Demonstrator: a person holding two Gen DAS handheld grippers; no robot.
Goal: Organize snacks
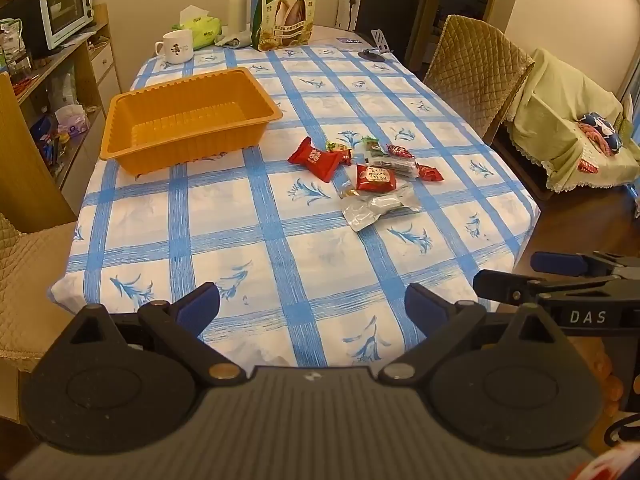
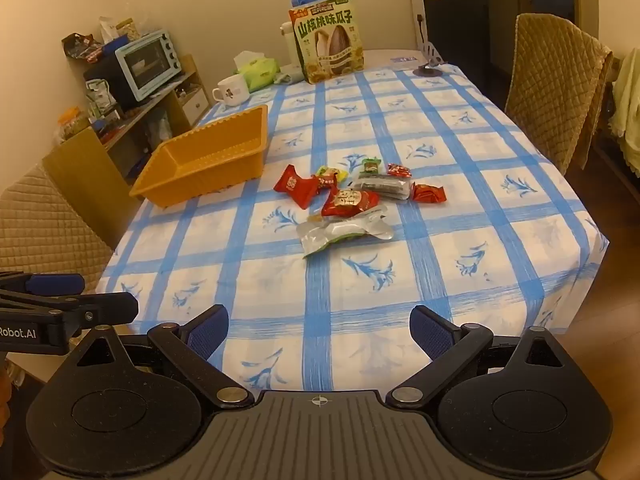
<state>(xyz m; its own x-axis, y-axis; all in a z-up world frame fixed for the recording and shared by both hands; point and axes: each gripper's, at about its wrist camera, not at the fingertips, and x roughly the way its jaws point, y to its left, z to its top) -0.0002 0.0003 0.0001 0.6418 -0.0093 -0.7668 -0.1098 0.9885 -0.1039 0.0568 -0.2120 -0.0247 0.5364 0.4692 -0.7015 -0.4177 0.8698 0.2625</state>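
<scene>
Both the left gripper [image 1: 312,304] and right gripper [image 2: 319,326] hang spread and empty over the near tabletop [image 1: 280,272], with the snack pile [image 1: 368,172] well ahead and the orange tray [image 1: 188,116] ahead-left, so I would reach for an outlying packet first.

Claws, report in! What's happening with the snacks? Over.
Left claw and right claw open, empty. Snacks loose on table; orange bin empty. Path clear.
</scene>
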